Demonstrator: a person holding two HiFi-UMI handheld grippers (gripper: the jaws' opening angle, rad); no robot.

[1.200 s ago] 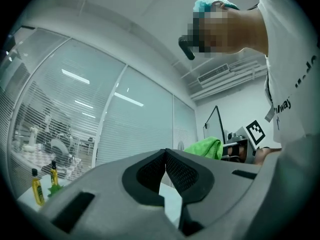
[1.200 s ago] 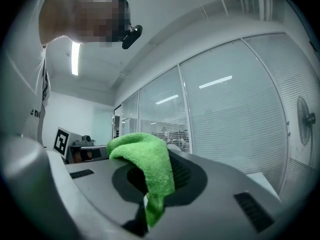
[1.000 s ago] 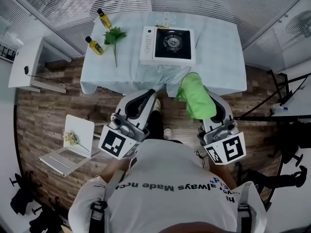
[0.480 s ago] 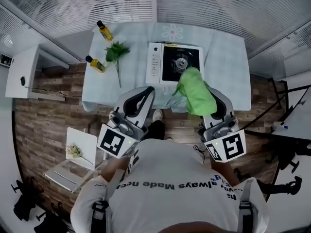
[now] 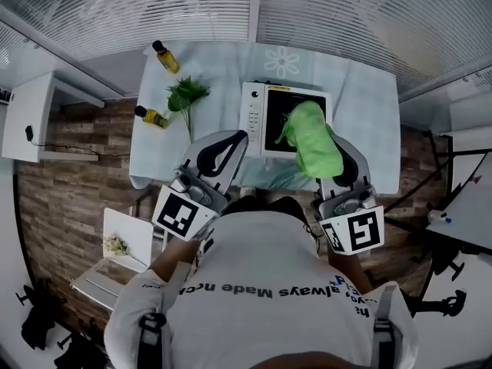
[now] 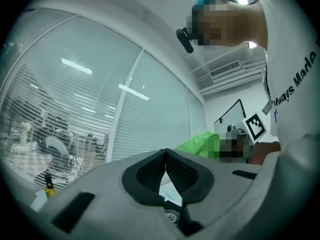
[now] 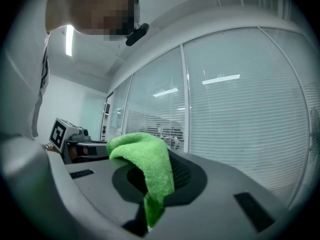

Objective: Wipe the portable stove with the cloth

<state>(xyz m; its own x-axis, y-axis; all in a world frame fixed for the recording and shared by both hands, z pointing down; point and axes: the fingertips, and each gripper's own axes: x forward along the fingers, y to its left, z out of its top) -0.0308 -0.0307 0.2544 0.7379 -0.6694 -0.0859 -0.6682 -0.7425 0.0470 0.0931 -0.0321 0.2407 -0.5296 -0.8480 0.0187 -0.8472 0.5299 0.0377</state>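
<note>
The portable stove (image 5: 254, 118), white with a black top, stands on the table with the pale blue cover (image 5: 355, 112). In the head view the green cloth (image 5: 310, 135) lies over the stove's black top; I cannot tell whether it touches. My right gripper (image 5: 330, 146) is shut on the cloth (image 7: 148, 162), which drapes over its jaws (image 7: 159, 178) and hides their tips. My left gripper (image 5: 235, 138) is at the table's front edge, just left of the stove. Its jaws (image 6: 165, 152) meet at the tips with nothing between them.
Two small oil bottles (image 5: 164, 55) (image 5: 152, 116) and a leafy green sprig (image 5: 187, 97) sit on the table's left part. A white side unit (image 5: 31, 118) stands left of the table, and a white open box (image 5: 121, 241) lies on the wooden floor. Glass walls with blinds stand behind.
The person has stepped up to the table. My right gripper has carried the cloth forward from the table's front edge to over the stove. The left gripper has come forward beside it.
</note>
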